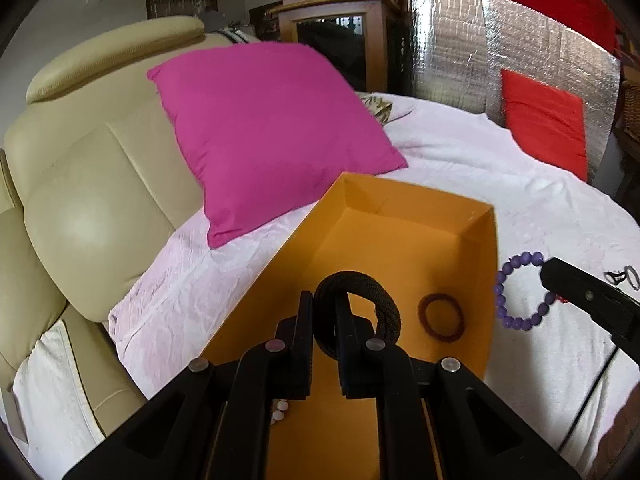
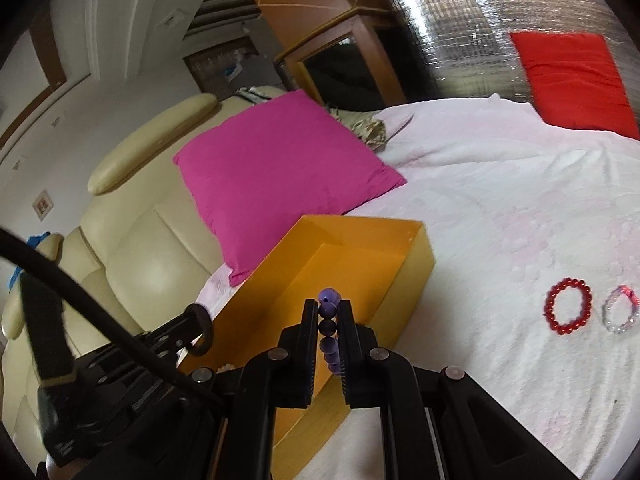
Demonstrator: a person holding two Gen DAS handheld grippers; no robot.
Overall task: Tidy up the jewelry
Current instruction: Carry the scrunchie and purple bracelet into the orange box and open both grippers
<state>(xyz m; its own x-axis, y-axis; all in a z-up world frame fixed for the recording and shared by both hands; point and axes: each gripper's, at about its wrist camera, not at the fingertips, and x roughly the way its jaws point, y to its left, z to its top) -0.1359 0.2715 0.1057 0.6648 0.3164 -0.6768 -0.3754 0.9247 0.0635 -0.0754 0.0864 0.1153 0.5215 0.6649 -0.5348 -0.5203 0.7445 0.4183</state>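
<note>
An orange box (image 1: 490, 264) lies open on the white bedspread and also shows in the right wrist view (image 2: 416, 276). My left gripper (image 1: 324, 312) is shut on a black braided band (image 1: 380, 300) and holds it over the box. A brown ring-shaped band (image 1: 441, 317) and a few white beads (image 1: 279, 411) lie inside the box. My right gripper (image 2: 328, 312) is shut on a purple bead bracelet (image 2: 329, 303), just right of the box; the bracelet (image 1: 516, 292) hangs from it in the left wrist view. A red bead bracelet (image 2: 567, 311) and a clear bead bracelet (image 2: 621, 314) lie on the bedspread to the right.
A magenta pillow (image 1: 264, 128) leans against the cream padded headboard (image 1: 92, 184) behind the box. A red cushion (image 1: 544, 120) rests against a silver foil panel (image 1: 500, 52) at the back right. Small dark pieces (image 1: 622, 276) lie on the bedspread at the right.
</note>
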